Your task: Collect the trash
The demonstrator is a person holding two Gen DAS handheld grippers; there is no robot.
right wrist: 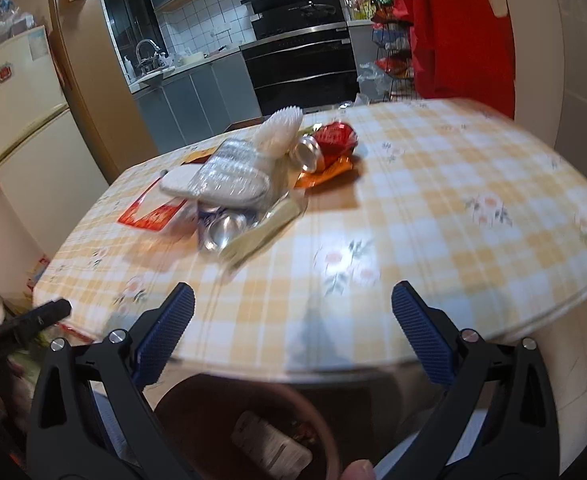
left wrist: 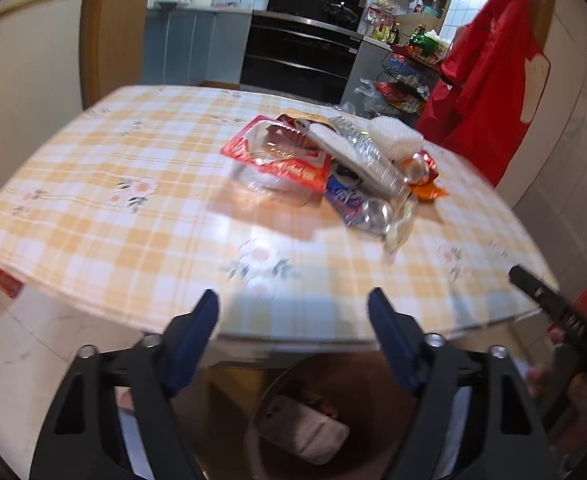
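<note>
Left wrist view: left gripper (left wrist: 293, 308) spread, nothing between its blue pads, hanging over the near edge of the yellow checked tabletop (left wrist: 133, 200).
Trash: messy pile (left wrist: 333, 160) of wrappers, crushed cans and clear plastic, mid-tabletop, well apart from the gripper.
Right wrist view: right gripper (right wrist: 293, 304) spread too, empty.
Bin: round brown bin (right wrist: 197, 404) on the floor below, a wrapper already inside.

- A round table (left wrist: 93, 184) under a yellow-and-white checked floral cloth lies straight ahead of the tongs.
- Beyond it, a black oven (right wrist: 301, 68) stands among grey kitchen cabinets (right wrist: 197, 100) below a white tiled wall (right wrist: 209, 20).
- A cream fridge (right wrist: 17, 112) stands far left.
- Red cloth (left wrist: 493, 80) hangs to the right.
- Pale floor tiles (left wrist: 21, 360) show lower left.
</note>
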